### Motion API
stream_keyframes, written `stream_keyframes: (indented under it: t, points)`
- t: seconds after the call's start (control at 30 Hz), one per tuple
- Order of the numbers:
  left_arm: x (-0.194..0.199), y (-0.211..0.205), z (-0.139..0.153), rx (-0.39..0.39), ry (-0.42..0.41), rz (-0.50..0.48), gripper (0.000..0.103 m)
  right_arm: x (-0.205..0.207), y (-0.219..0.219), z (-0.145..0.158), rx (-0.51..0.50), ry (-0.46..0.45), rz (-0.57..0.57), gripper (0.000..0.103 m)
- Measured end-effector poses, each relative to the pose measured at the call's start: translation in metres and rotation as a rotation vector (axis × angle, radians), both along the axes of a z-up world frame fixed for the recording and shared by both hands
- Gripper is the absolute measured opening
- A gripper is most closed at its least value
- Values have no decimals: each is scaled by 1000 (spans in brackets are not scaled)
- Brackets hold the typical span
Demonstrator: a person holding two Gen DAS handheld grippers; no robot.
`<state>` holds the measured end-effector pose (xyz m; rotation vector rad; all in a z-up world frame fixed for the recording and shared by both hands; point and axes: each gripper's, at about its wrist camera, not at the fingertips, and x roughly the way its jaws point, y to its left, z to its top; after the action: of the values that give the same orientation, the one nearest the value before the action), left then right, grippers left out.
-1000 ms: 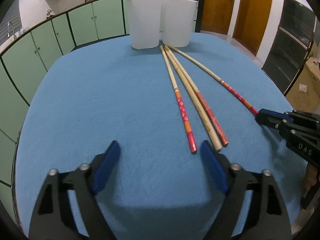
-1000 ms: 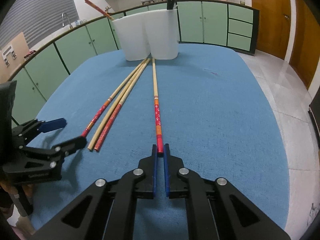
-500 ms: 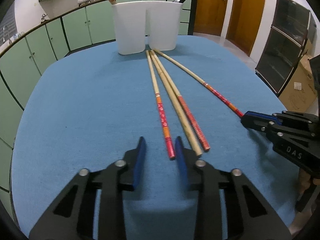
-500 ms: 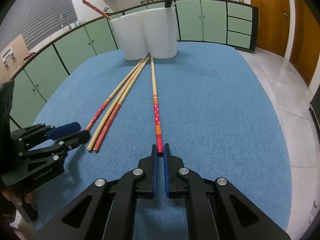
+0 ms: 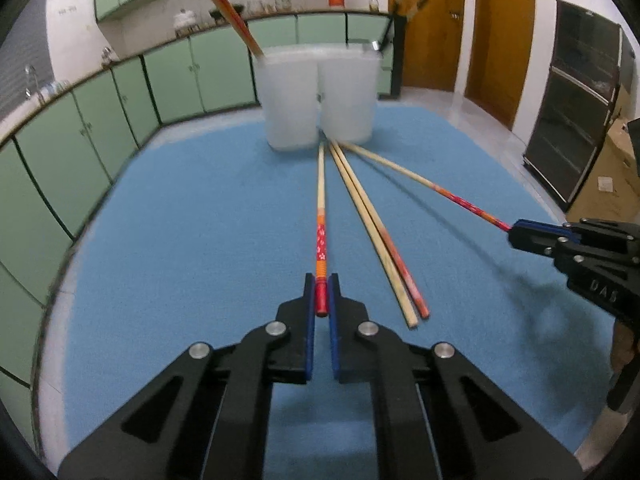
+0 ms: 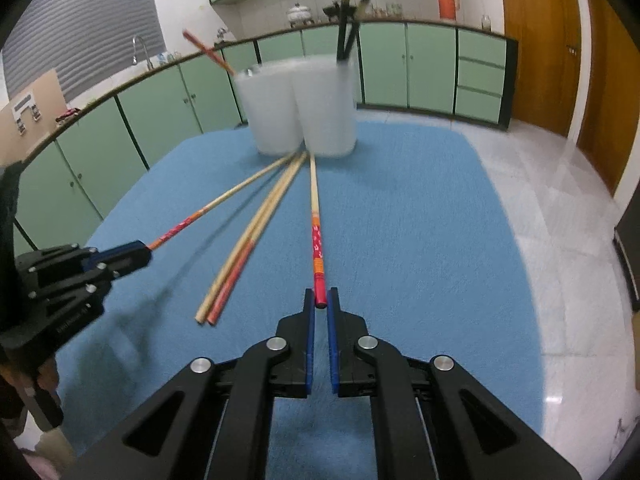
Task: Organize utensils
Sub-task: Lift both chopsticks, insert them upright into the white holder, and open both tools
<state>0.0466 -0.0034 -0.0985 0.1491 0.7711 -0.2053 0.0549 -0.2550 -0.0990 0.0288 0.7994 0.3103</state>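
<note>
Two white holders (image 5: pixel 318 96) on the blue tablecloth (image 5: pixel 192 248) hold one red chopstick (image 5: pixel 236 20) and dark utensils (image 6: pixel 348 12), while before them each gripper (image 5: pixel 321 294) (image 6: pixel 321 304) clamps one of four chopsticks (image 5: pixel 321 236).

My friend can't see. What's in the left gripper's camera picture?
The left gripper pinches a red-ended chopstick over a blue cloth. Two more chopsticks lie beside it, before two white cups.

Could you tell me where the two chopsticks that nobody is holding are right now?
The loose pair lies side by side on the blue mat, between the two gripped chopsticks, its far tips at the white holders.
</note>
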Motion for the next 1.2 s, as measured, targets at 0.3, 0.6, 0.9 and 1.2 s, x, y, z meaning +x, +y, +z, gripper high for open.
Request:
stream_keyframes:
  t: [0.3, 0.6, 0.9, 1.2]
  points:
    - [-10, 8, 81, 1, -176, -5, 5, -8, -14, 82, -9, -184, 13, 6]
    - [-2, 7, 129, -52, -272, -14, 5, 0, -17, 135, 41, -263, 68, 6]
    - [13, 7, 146, -98, -279, -38, 5, 28, -11, 161, 86, -249, 152, 6]
    - [23, 11, 175, -136, -338, -56, 5, 41, -12, 196, 106, -297, 212, 6]
